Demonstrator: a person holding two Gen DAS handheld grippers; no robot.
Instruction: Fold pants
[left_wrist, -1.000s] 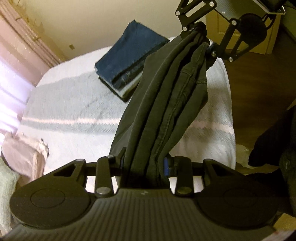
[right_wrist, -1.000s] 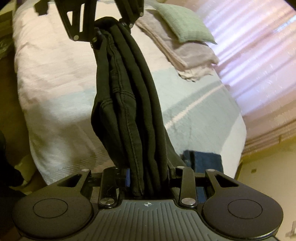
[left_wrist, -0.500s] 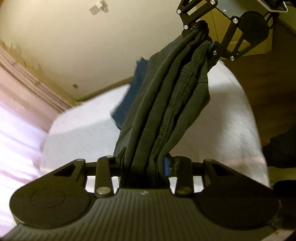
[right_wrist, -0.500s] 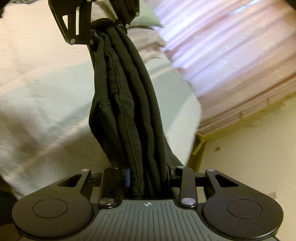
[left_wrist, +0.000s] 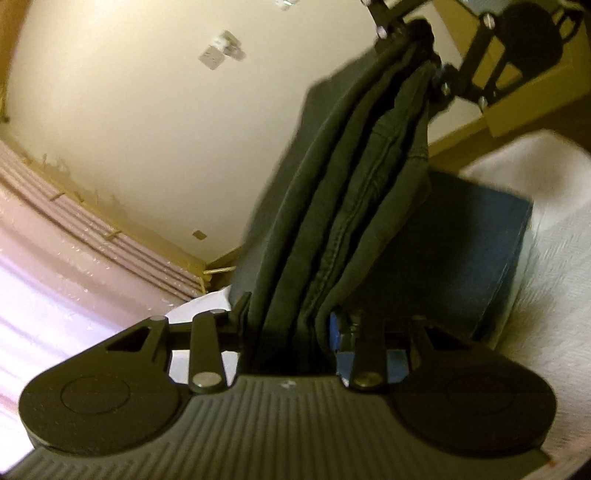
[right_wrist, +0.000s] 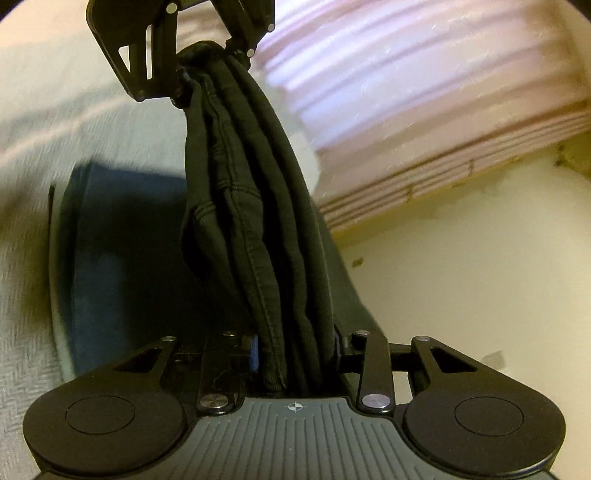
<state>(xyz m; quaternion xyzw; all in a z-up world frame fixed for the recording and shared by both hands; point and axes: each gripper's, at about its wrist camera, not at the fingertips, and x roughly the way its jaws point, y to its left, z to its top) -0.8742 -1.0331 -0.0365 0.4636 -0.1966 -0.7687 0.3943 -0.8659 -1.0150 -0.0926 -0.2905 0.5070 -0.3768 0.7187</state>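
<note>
The dark pants (left_wrist: 354, 206), folded into a thick bundle of several layers, hang stretched in the air between the two claws, above the bed (left_wrist: 546, 280). In the left wrist view the left claw (left_wrist: 291, 325) clamps the near end of the bundle; the cloth fills the gap between its pads, and a blue pad shows at the right edge of the cloth. At the far end of the same view the right claw (left_wrist: 424, 40) pinches the other end of the pants, top right.

The right wrist view gives the mirror of this: the right claw (right_wrist: 295, 350) has the bundle between its pads, with its jaws easing apart a little while the cloth still sits pressed between them, and the left claw (right_wrist: 207, 55) bites the far end near the top of the frame. Stitched seams run along the length of the folds.

Beneath the hanging pants lies a folded stack of blue jeans (left_wrist: 461, 258) on the white, herringbone-textured bed cover; in the right wrist view the same blue stack (right_wrist: 110, 258) sits to the left of the bundle. Behind are a cream wall (left_wrist: 166, 110) and pink curtains (right_wrist: 406, 74). Both views are blurred. No brand, label or readable writing shows on the pants or jeans; only a small crosshair mark (right_wrist: 294, 406) sits on the ribbed body of the right claw.
</note>
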